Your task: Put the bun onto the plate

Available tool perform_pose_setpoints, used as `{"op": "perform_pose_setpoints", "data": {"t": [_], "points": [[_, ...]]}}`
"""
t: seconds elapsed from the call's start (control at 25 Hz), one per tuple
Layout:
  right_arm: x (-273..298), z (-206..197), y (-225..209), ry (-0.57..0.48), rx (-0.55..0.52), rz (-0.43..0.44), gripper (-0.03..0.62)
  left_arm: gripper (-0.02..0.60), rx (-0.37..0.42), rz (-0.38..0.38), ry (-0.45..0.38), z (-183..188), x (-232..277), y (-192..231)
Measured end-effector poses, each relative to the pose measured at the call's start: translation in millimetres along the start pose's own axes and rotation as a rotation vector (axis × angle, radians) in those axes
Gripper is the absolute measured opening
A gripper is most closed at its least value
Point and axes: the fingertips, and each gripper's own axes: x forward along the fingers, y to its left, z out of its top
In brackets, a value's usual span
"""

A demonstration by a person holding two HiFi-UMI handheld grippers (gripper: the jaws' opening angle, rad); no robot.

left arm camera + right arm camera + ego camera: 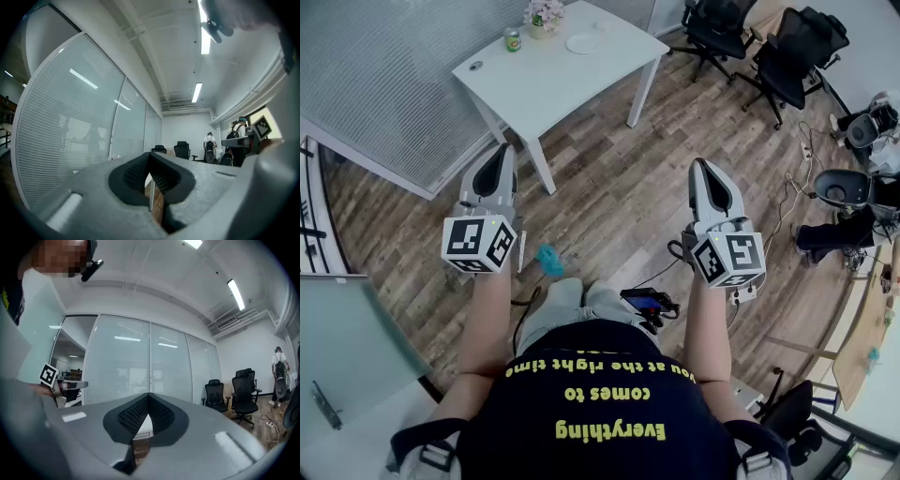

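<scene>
Plate (583, 42), round and white, rests on a white table (572, 80); left tool (501, 152) and right tool (705, 169) closed, empty.

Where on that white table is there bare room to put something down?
The table is bare across its near half, from the small dark disc by its left corner to the right corner. The far side is crowded: can, flower pot, plate.

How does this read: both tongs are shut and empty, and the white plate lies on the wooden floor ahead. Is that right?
Not quite. The head view shows the white plate on the white table ahead, not on the wooden floor. The rest holds: the left tongs and the right tongs are both shut and empty.
</scene>
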Motion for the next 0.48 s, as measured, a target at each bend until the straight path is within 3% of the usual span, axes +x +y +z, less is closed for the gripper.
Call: {"op": "perform_pose_setpoints", "data": {"t": [0.48], "points": [[20,-1,-5,-0.005,-0.001,0.028,0.003,0.000,-0.010,0.008,0.008,-6,23,-1]]}}
